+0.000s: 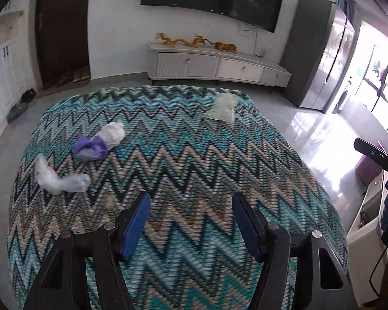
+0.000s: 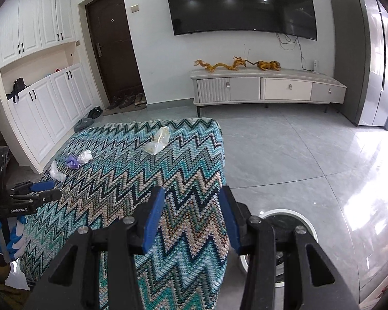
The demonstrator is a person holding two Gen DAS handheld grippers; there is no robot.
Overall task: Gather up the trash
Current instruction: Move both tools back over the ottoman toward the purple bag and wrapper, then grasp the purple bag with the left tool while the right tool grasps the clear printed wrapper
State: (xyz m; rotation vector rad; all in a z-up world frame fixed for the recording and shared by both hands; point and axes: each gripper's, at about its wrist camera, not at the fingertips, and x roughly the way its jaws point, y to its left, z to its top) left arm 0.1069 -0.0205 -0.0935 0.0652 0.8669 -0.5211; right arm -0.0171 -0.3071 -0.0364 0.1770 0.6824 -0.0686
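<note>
Lying on zigzag blanket (image 1: 183, 160): crumpled clear wrap (image 1: 60, 178), purple-white wad (image 1: 98, 142), yellowish bag (image 1: 221, 107). Seemingly light, soft, slippery; pinching bunched middles. Left gripper (image 1: 191, 222) and right gripper (image 2: 191, 219) hovering half-open, holding nothing.

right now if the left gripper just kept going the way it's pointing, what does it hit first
Most likely the bare zigzag blanket: the open, empty left gripper angles down at it. The trash pieces lie off that line, to the left and far right, though depth is hard to judge.
</note>
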